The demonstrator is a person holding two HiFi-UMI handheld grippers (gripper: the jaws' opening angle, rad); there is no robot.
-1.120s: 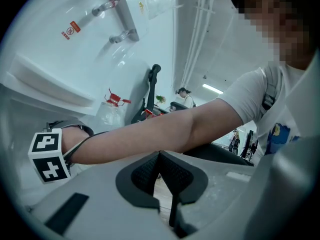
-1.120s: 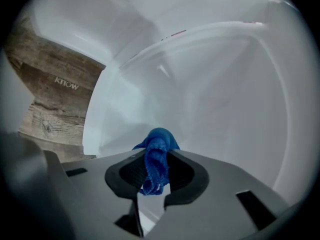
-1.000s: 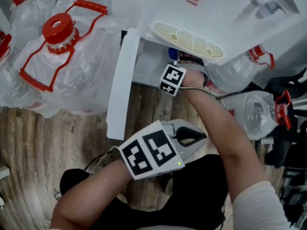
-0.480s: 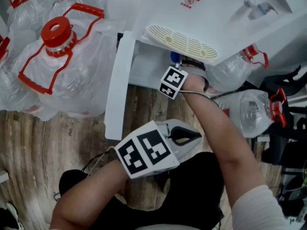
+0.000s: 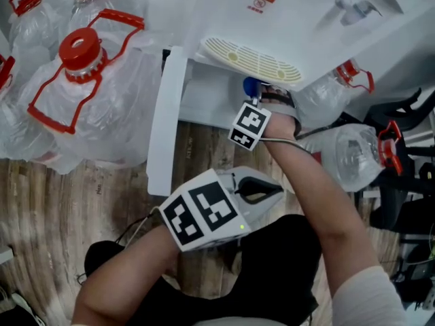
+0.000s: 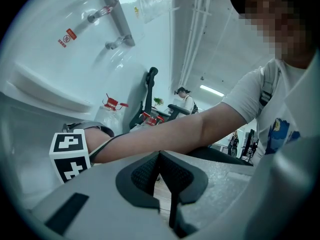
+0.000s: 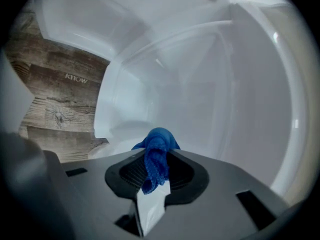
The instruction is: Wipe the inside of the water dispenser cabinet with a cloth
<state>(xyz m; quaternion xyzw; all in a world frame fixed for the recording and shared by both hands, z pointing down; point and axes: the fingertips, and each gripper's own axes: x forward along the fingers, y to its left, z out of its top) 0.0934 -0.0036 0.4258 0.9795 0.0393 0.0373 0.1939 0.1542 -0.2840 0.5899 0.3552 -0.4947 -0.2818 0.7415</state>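
The right hand-held gripper (image 7: 156, 176) pinches the blue cloth (image 7: 159, 146) in the cabinet (image 7: 215, 84) opening at 12 o'clock. The left hand-held gripper (image 6: 161, 171) sits closed and empty. Held by a thin fold, the cloth may pull free when rubbed.

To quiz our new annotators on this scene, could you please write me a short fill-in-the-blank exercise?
1. The right gripper is shut on a ____ cloth.
2. The left gripper has its jaws ____ (open or shut), with nothing between them.
3. The big bottle at the left has a ____ cap.
Missing words: blue; shut; red.
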